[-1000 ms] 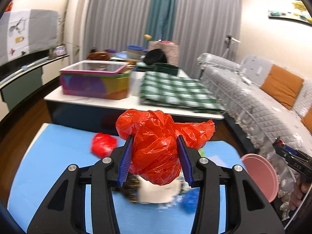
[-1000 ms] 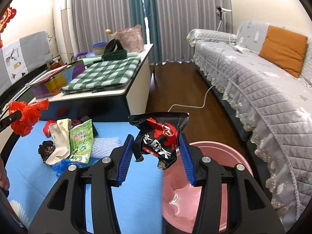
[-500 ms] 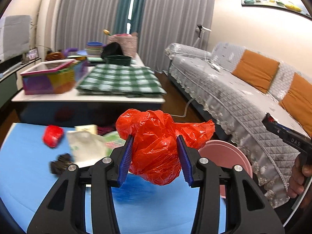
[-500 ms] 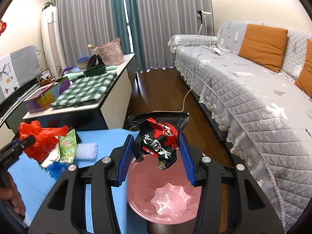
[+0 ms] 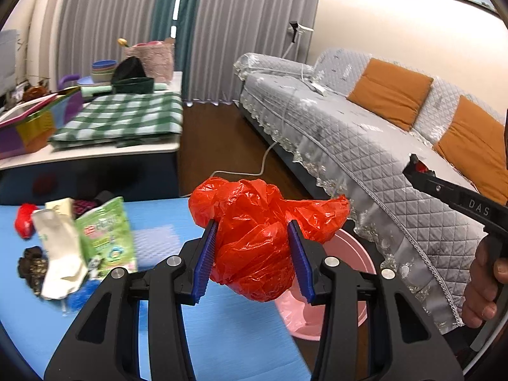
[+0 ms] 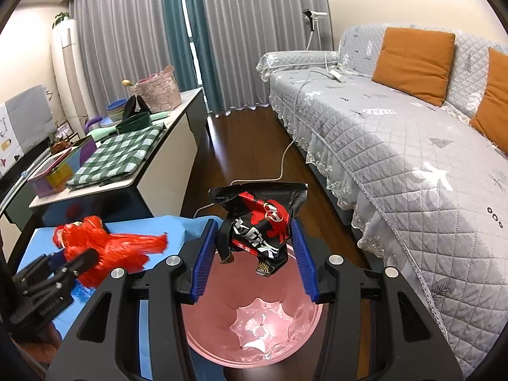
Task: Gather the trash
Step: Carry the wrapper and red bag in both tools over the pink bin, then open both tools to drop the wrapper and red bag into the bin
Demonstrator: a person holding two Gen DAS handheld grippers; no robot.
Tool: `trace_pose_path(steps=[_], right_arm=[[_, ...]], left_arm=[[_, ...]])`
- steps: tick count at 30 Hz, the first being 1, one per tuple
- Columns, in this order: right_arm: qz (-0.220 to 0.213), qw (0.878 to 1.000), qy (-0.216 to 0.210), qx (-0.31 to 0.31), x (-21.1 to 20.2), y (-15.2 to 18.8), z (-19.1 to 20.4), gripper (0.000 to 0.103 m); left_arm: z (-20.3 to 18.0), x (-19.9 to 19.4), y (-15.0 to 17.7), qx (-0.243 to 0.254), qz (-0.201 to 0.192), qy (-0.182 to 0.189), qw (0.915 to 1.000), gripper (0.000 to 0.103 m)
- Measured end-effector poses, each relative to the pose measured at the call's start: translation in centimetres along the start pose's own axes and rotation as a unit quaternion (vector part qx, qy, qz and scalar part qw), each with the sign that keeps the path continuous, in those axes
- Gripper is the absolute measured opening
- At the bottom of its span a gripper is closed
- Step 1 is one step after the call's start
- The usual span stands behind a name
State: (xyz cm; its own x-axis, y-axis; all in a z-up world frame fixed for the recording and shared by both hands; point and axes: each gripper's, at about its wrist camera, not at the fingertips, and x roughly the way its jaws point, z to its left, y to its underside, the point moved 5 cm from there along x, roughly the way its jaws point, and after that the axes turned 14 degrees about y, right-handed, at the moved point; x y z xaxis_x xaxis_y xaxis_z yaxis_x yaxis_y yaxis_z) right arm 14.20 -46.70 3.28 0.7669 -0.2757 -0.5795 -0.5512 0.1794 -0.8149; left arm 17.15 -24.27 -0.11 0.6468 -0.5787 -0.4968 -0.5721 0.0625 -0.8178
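A crumpled red plastic bag (image 5: 254, 238) is pinched between blue jaws, bulging above them with a loose tail trailing toward 3 o'clock. A crushed black snack wrapper (image 6: 258, 222) with red and white print is held the same way, hanging directly over the open pink bin (image 6: 254, 324), which stands on the floor just beside the blue desk (image 5: 228, 333) and contains only a clear liner. On the desk, toward 9 o'clock, lie a green packet (image 5: 103, 231), a white wrapper (image 5: 60, 250), a small red scrap (image 5: 23, 223) and a dark clump (image 5: 31, 268).
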Motion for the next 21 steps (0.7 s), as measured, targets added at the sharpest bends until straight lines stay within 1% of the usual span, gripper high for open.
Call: trace_pose_path(steps=[9,21], right_arm=[[0.010,1.000,-0.002,0.006,2.0,-0.4,-0.5,0.048],[0.015,1.000,-0.007,0.006,2.9,-0.4,-0.2,0.048]], left_arm=[[-2.2,3.8,0.4,0.024,0.026,0.013,0.9993,0.044],[-3.6,6.3,1.2,0.031,0.049,0.028,0.9979,0.044]])
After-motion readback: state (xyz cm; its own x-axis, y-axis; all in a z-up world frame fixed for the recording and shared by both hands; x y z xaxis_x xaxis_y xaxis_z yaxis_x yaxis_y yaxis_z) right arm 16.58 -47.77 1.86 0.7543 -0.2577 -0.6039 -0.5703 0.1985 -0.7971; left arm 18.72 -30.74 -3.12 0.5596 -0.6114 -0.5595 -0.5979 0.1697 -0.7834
